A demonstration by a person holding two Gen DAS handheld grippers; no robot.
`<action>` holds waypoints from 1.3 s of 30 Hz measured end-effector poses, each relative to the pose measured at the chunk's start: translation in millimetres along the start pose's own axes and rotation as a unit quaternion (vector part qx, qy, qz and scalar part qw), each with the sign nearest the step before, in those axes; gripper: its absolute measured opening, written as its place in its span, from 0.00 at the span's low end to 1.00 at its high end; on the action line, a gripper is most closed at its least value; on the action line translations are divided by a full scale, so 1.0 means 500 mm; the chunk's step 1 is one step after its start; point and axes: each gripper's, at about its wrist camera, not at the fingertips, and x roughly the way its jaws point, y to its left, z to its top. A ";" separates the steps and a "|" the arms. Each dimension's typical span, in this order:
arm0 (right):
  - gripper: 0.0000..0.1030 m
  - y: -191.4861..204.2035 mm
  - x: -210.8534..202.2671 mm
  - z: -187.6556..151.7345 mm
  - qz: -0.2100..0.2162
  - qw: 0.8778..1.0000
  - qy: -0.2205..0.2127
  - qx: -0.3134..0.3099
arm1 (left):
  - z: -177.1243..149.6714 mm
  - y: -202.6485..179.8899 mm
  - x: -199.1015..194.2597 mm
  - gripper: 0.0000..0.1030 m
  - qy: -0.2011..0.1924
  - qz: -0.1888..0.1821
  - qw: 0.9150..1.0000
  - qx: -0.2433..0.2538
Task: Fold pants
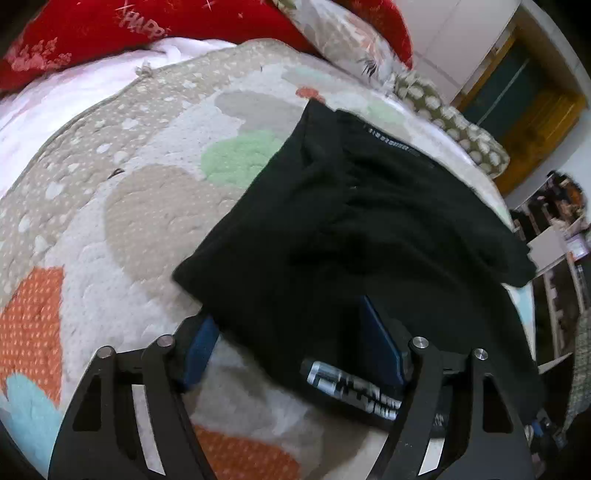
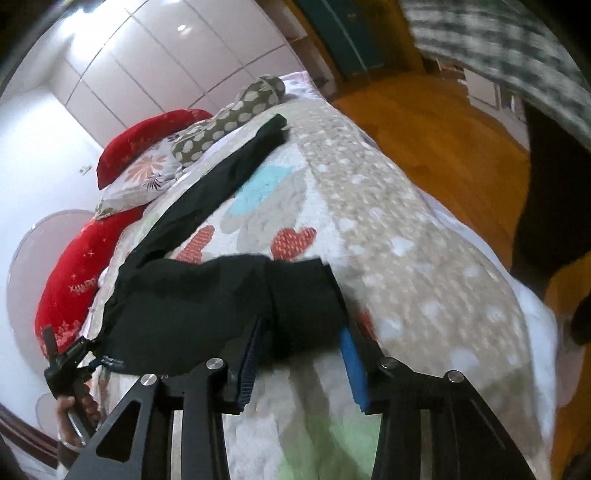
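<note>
The black pants lie on a heart-patterned quilt, partly folded over. In the left wrist view my left gripper stands open, its blue pads on either side of the pants' near edge with the white-lettered waistband. In the right wrist view my right gripper is open too, with a fold of the pants lying between its blue pads. One pant leg stretches away across the quilt. The left gripper also shows in the right wrist view, at the far left, held by a hand.
Red pillows and a flowered pillow lie at the head of the bed. A dotted cushion sits at the bed's far edge. A wooden floor runs beside the bed, with white wardrobe doors behind.
</note>
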 end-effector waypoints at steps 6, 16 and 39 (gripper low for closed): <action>0.13 0.052 -0.042 0.012 0.049 0.998 -0.031 -0.039 | 0.013 0.015 -0.072 0.04 -0.008 -0.057 0.998 0.001; 0.14 -0.035 -0.122 -0.019 0.046 0.999 0.006 -0.025 | -0.058 0.155 -0.146 0.05 0.032 -0.069 0.997 -0.010; 0.17 0.102 0.014 0.035 0.026 0.990 0.028 -0.137 | -0.075 0.142 -0.166 0.15 0.016 -0.044 0.998 0.040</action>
